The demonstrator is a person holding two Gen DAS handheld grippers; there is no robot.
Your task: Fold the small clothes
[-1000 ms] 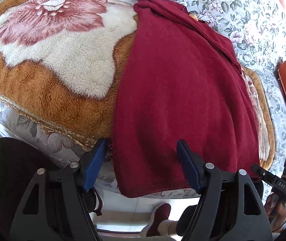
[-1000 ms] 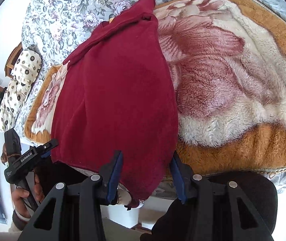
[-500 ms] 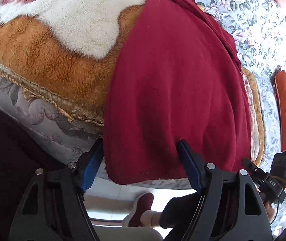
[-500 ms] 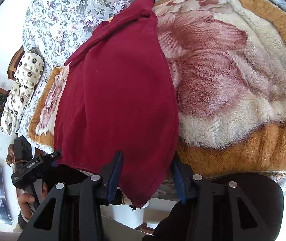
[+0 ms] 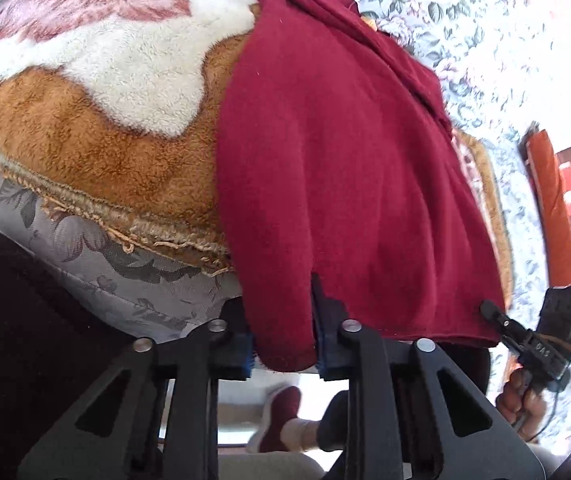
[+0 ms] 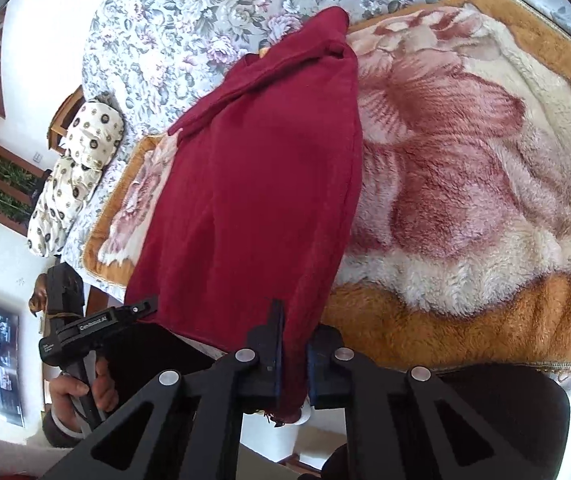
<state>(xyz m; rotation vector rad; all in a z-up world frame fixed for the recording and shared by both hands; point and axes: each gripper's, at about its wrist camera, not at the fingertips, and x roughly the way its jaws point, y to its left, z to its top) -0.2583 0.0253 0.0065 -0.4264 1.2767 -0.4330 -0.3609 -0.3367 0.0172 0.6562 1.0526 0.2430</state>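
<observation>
The dark red fleece garment [image 5: 345,168] lies flat on a brown floral plush blanket [image 5: 85,148], its near hem hanging over the bed edge. The left gripper [image 5: 283,344] and right gripper [image 6: 295,364], jaws just closed, each pinch a near hem corner

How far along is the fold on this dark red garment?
Early stage. Done: the dark red garment lies spread lengthwise over the floral fleece blanket, its near hem hanging off the bed edge. In hand: the left gripper and right gripper have just closed, each pinching a near hem corner. Left: no bottom-to-top fold shows yet, so the hem must still be carried toward the far end.
</observation>
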